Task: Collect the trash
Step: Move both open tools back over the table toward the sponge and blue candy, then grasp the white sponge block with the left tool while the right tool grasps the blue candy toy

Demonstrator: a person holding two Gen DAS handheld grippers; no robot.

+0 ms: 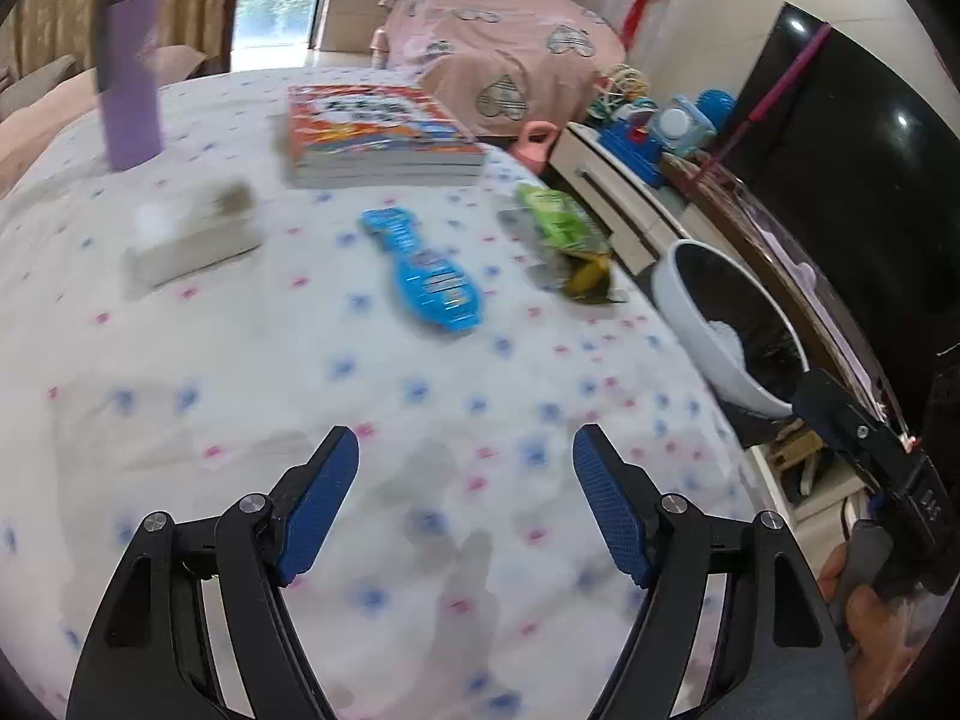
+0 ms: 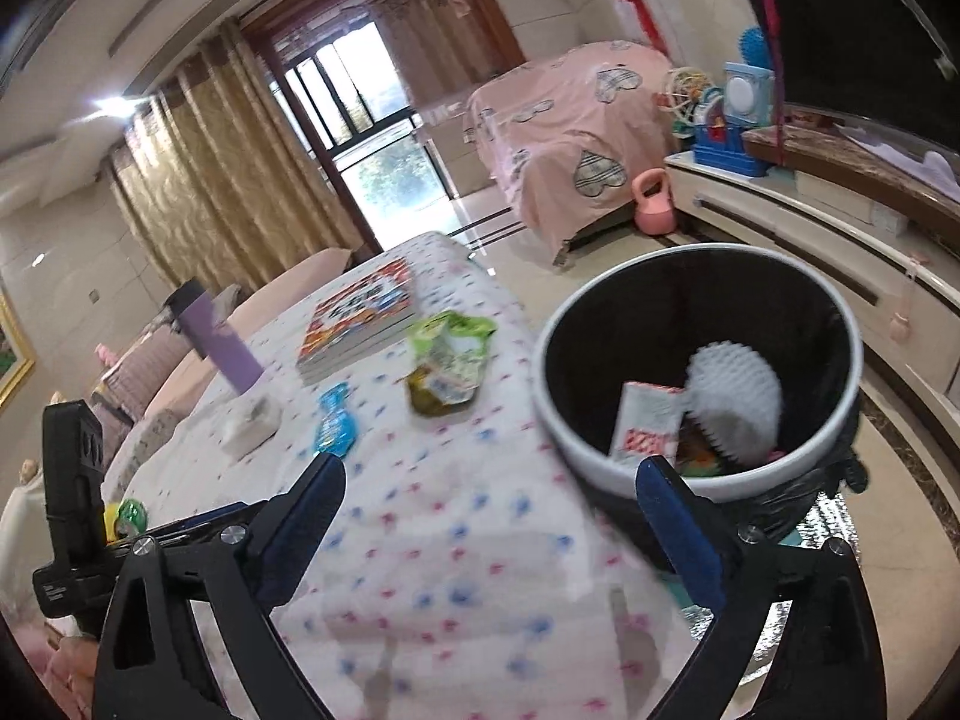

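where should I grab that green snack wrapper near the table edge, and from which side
Pinch the raised crumpled fold in the middle of the green snack wrapper, coming down from above. It lies flat on the tablecloth, so a side approach would probably just push it along.

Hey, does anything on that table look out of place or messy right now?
Yes. A crumpled green wrapper lies near the table edge by the bin, and a blue wrapper lies loose mid-table. Both look like litter beside the neatly stacked books and upright purple bottle.
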